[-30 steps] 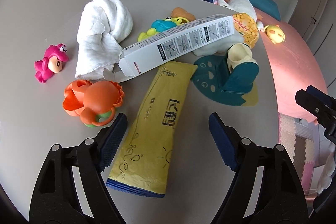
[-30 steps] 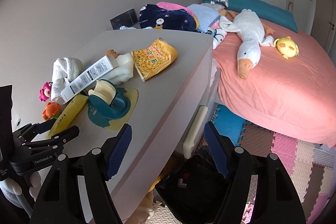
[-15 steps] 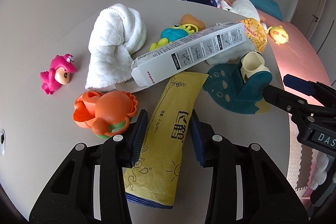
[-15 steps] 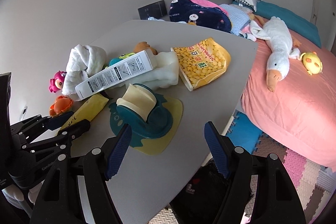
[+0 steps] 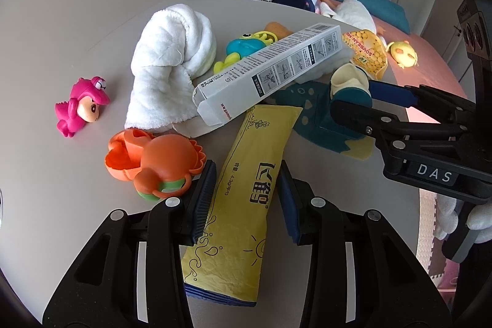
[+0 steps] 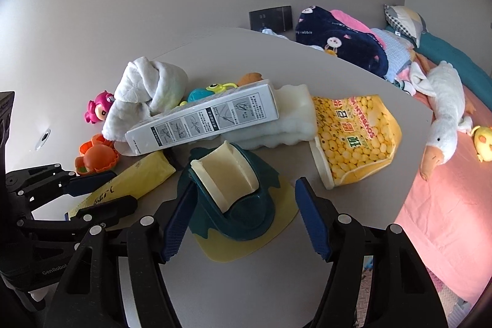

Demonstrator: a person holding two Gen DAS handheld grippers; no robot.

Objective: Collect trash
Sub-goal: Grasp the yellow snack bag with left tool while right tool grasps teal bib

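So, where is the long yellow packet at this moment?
In the left wrist view the yellow packet lies flat on the table, between the left gripper's fingers, right of the orange toy and below the white box.

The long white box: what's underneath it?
The white box lies across a towel, a blue-green toy and the yellow packet's top end. Anything beneath its middle is hidden.

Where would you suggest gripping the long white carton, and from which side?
Probably at the white carton's raised middle, from above, closing across its narrow width. It lies tilted over the yellow packet and the white towel, so its long flat sides are exposed there, while its open end flap looks flimsy.
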